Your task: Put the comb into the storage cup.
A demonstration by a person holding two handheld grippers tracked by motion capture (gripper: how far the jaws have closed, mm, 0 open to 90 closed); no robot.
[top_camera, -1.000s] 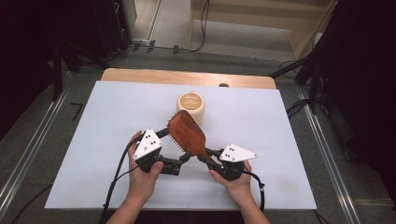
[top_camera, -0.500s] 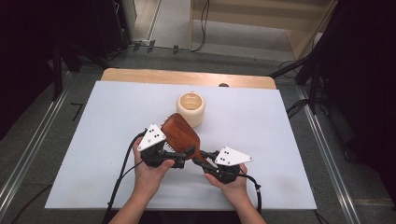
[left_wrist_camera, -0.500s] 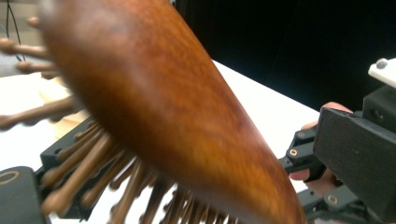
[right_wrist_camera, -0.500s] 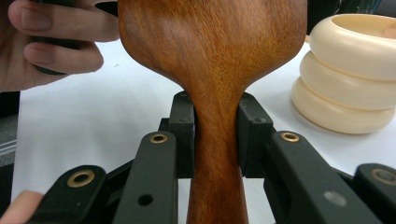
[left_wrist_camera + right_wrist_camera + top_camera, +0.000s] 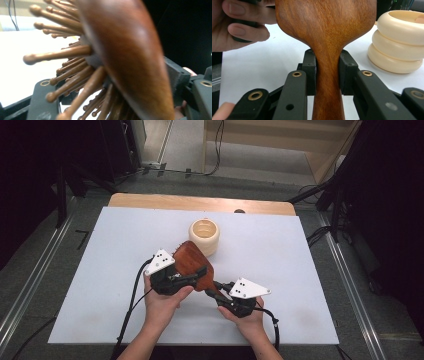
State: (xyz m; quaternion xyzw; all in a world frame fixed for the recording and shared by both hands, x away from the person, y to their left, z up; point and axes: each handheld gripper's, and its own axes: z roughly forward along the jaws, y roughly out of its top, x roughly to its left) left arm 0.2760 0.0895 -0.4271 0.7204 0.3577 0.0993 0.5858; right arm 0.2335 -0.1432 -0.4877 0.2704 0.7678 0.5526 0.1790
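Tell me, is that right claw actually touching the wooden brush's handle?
Touching. In the right gripper view, the right claw has both black jaws pressed flat against the sides of the wooden brush handle, with no gap visible.

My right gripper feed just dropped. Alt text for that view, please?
The right gripper is shut on the brush handle, its wooden back facing the camera. A hand is at upper left; a cream ribbed cup stands on the table at right.

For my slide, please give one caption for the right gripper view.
Right gripper clamps the neck of a brown wooden hairbrush, beside a cream ribbed holder.
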